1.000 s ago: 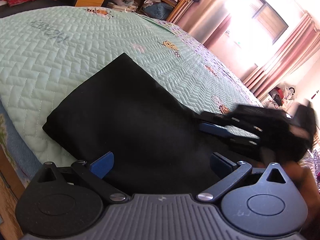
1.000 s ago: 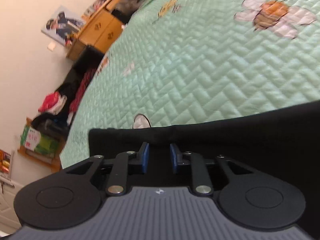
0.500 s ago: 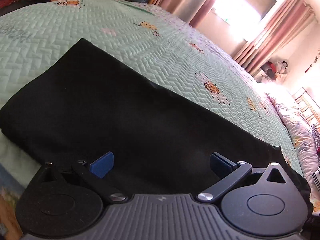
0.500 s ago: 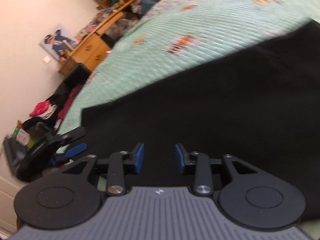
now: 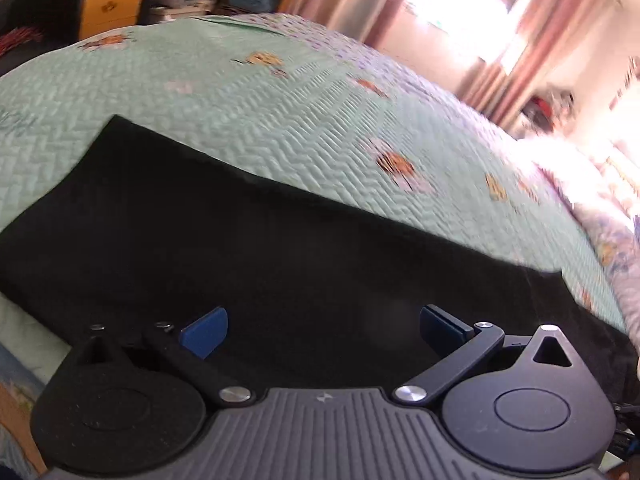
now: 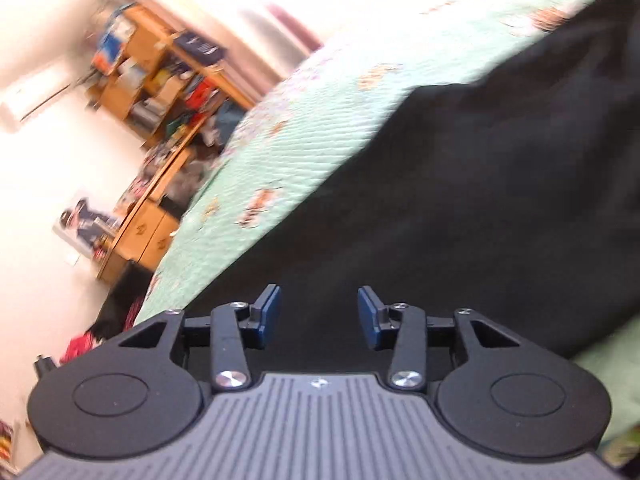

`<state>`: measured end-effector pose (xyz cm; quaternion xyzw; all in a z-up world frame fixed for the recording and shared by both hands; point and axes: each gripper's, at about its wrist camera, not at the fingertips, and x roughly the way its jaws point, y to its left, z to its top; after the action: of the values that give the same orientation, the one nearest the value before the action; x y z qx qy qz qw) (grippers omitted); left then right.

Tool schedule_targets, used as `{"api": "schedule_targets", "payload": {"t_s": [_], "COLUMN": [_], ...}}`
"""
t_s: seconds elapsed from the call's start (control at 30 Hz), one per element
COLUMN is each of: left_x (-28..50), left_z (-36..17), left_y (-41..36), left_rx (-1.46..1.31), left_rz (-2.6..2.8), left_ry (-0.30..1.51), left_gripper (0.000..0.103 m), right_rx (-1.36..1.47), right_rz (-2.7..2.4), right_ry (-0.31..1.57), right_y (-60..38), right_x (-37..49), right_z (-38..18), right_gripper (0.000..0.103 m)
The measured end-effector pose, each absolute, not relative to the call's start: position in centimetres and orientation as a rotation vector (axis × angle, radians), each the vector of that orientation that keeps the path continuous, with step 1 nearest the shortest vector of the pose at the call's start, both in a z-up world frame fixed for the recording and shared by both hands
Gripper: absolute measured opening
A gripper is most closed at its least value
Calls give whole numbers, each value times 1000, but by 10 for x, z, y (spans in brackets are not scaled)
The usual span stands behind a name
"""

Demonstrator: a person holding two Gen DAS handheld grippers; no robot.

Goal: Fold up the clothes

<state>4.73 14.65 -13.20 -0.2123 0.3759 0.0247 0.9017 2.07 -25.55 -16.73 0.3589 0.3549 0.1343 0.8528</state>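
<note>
We hold both grippers open over a black garment spread on the bed.

Our left gripper [image 5: 322, 330] has its blue fingers [image 5: 204, 332] wide apart, holding nothing, with the black garment [image 5: 280, 248] lying flat on the mint-green quilt [image 5: 280, 108] right under and ahead of it. Our right gripper [image 6: 318, 316] also has its fingers apart (a narrower gap than the left), nothing between them, above the same garment [image 6: 480, 208], whose far edge runs along the quilt [image 6: 304, 132]. Wooden drawers [image 5: 112, 4] and pink curtains [image 5: 536, 40] stand beyond the bed; both views are motion-blurred.
</note>
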Motion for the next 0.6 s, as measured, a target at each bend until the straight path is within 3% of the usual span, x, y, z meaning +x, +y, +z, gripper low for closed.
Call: {"api": "schedule_targets", "payload": {"t_s": [0.07,0.33,0.47,0.5,0.53,0.6], "left_x": [53,45,44,47,49,50], "left_z": [-141,-126,-112,-110,-108,-107], "left_y": [137,115,97,92,87,77], "left_rx": [-423,-410,-394,-390,-385,-362], "left_rz": [51,106,107,105,104,105], "left_ry": [823,836,838,844,850,857], "left_gripper": [102,102,102,102,102,102], "right_rx": [836,1111,1003,967,941,954], "right_rz": [265,216,71,1,-53,-105], "right_ry": [750,499,515,551,562,533], "right_y": [-272,-367,-420,-433,-447,-468], "right_x": [18,8,29,36,40,39], "right_z": [-185,-180,-183,-189,-193,-195], "right_gripper": [42,45,45,34,10,4]}}
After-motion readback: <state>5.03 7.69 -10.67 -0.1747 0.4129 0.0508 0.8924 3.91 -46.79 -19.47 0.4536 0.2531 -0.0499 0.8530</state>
